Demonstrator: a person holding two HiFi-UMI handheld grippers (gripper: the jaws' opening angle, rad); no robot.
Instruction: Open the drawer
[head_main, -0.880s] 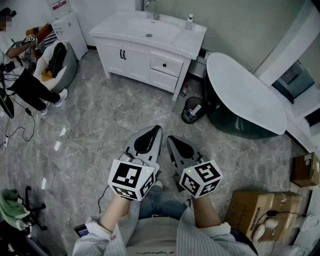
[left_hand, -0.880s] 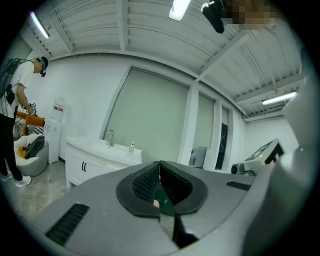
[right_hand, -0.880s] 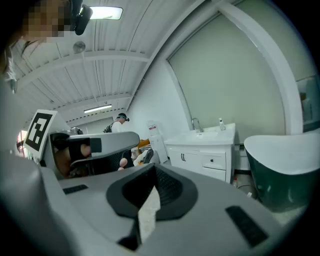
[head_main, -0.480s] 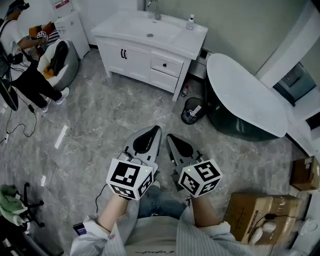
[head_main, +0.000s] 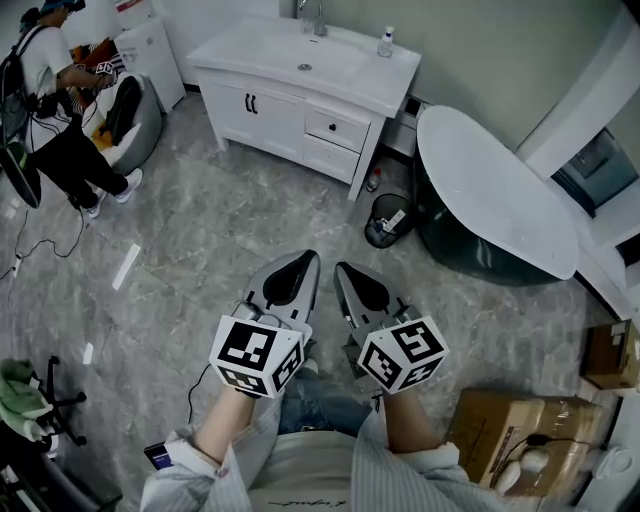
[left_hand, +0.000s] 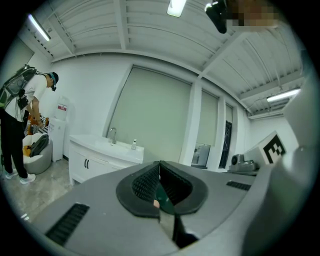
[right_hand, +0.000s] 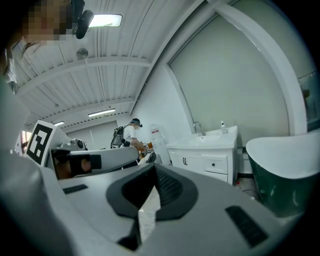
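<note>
The white vanity stands far ahead against the wall, and its two small drawers with dark knobs, upper drawer and lower drawer, are closed. My left gripper and right gripper hover side by side over the floor, well short of the vanity and pointing toward it. Both are shut with nothing between their jaws. The vanity appears small in the left gripper view beyond the left gripper. In the right gripper view the upper drawer shows past the right gripper.
A dark bathtub with a white rim stands at the right, with a black bin between it and the vanity. A person bends over a grey bean bag at the left. Cardboard boxes sit at the lower right, a chair at the lower left.
The person at the left has gone from sitting to standing bent over. The view has shifted slightly. Both grippers keep their place, shut.
</note>
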